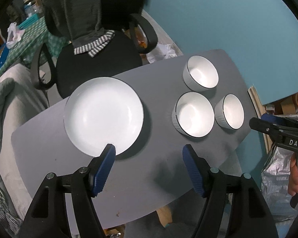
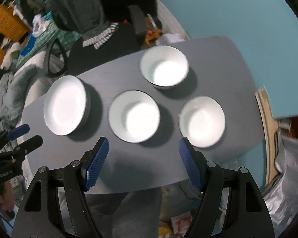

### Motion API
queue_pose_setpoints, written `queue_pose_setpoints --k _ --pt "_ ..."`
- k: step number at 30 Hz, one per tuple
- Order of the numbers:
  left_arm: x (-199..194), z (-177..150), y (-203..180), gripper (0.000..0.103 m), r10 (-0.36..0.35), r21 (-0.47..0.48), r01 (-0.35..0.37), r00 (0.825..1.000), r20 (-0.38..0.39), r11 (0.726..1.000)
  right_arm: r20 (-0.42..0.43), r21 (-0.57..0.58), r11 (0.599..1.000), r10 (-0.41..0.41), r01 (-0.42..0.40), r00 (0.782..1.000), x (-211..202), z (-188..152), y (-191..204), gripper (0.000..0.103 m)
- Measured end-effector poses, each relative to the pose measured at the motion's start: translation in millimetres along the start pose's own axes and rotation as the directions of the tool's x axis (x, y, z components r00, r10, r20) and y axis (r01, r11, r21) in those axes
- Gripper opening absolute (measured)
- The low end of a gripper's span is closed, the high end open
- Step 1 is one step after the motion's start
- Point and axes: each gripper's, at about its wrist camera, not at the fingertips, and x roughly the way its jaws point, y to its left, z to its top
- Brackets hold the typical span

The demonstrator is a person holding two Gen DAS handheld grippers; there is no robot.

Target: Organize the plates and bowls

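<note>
A: Left gripper (image 1: 149, 152), left wrist view: jaws spread wide, nothing between them, over the near edge of the grey table (image 1: 49, 142). Its left pad overlaps the lower rim of the plate stack (image 1: 103, 115), centre-left of frame; contact unclear.

B: Bowls?

A: Three white bowls, centre-right, standing apart: far bowl (image 1: 201, 73), middle bowl (image 1: 193, 114), right bowl (image 1: 230, 111).

B: Right gripper (image 2: 144, 146)?

A: Right wrist view: also wide open, empty, low centre of frame, just below the middle bowl (image 2: 134, 116) and right bowl (image 2: 202, 122). Plate stack (image 2: 64, 108) sits centre-left. Office chair (image 1: 97, 59) behind table, upper left.
</note>
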Motion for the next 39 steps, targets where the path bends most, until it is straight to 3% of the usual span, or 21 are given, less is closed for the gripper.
queue_pose_setpoints --k 18,31,39 --pt "59 28 -51 0.071 0.001 0.096 0.009 0.995 -0.103 0.995 -0.028 0.250 0.966 0.079 -0.070 0.996 26 -34 -70 0.072" --pt "110 44 -56 0.071 0.020 0.093 -0.004 0.984 -0.176 0.996 -0.036 0.306 0.937 0.190 -0.170 0.981 76 -26 -72 0.072" --pt "135 53 -58 0.071 0.018 0.063 -0.005 0.978 -0.210 0.998 -0.062 0.300 0.935 0.216 -0.188 0.974 104 -13 -70 0.072"
